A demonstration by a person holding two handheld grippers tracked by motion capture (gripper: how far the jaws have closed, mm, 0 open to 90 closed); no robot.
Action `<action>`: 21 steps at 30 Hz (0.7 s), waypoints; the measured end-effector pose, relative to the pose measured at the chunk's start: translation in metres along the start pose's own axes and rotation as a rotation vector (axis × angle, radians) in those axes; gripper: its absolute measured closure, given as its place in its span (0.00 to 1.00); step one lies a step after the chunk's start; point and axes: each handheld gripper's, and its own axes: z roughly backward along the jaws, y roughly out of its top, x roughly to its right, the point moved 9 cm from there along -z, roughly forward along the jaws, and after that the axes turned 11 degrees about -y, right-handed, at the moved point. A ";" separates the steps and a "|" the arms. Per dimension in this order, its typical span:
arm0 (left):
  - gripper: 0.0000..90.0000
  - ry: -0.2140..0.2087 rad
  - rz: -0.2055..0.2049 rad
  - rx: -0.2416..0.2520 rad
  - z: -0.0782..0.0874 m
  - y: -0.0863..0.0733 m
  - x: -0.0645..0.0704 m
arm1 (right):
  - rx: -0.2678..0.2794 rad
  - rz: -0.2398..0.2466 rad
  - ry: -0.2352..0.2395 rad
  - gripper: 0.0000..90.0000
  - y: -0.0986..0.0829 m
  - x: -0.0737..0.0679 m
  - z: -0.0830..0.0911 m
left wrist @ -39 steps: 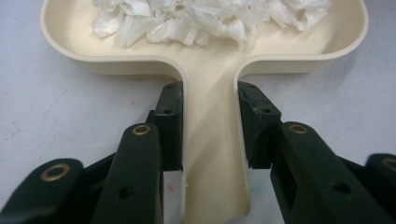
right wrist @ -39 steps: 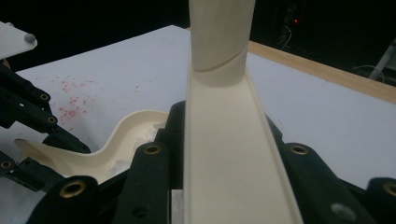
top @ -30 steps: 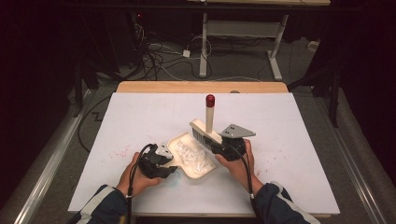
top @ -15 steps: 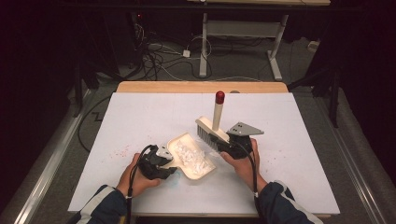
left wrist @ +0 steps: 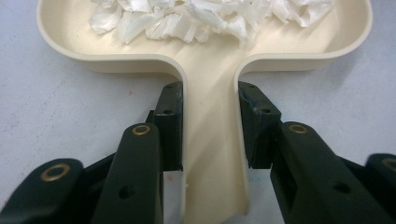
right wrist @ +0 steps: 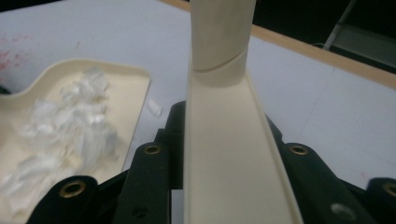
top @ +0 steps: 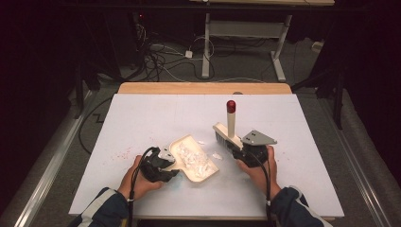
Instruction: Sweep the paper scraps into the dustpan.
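Fingers (left wrist: 170, 126) on dustpan (left wrist: 210, 79) (paper scraps (left wrist: 210, 18) inside)

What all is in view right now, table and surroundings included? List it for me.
Cream plastic dustpan: one, near middle of the table, handle clamped by the left gripper.
White paper scraps: a pile, inside the dustpan; a few loose ones beside it.
Cream hand brush with red-tipped handle: one, right of the dustpan, held by the right gripper.
White table cover: one, with faint red specks at left.
Wooden table edge: one, far side.
Black cables: several, floor beyond.
White metal frame: one, floor behind the table.
Left gripper: one, black.
Right gripper: one, black, grey plate on top.
Hands: two, dark sleeves.
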 end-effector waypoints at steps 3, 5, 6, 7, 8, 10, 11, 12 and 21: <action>0.70 0.001 -0.001 -0.001 0.000 0.000 0.000 | -0.003 0.005 0.019 0.75 -0.007 0.000 0.021; 0.70 -0.001 -0.001 -0.002 -0.001 0.001 0.000 | -0.014 0.021 0.038 0.75 -0.014 -0.004 0.032; 0.70 0.000 -0.002 -0.003 -0.001 0.001 0.001 | -0.023 0.029 0.044 0.75 -0.017 -0.007 0.035; 0.70 0.001 -0.003 -0.005 -0.001 0.001 0.001 | -0.032 0.028 0.057 0.75 -0.020 -0.010 0.036; 0.70 0.002 -0.003 -0.006 -0.002 0.002 0.001 | -0.031 0.029 0.071 0.75 -0.022 -0.012 0.035; 0.70 0.005 -0.003 -0.005 -0.002 0.003 0.002 | -0.024 0.018 0.114 0.75 -0.021 -0.019 0.032; 0.70 0.007 -0.004 -0.005 -0.003 0.004 0.002 | -0.025 0.011 0.132 0.75 -0.021 -0.023 0.030; 0.70 0.008 -0.005 -0.007 -0.003 0.004 0.002 | -0.022 0.013 0.155 0.75 -0.019 -0.027 0.028; 0.70 0.008 -0.008 -0.012 -0.003 0.003 0.000 | 0.017 0.064 0.263 0.75 -0.006 -0.052 0.038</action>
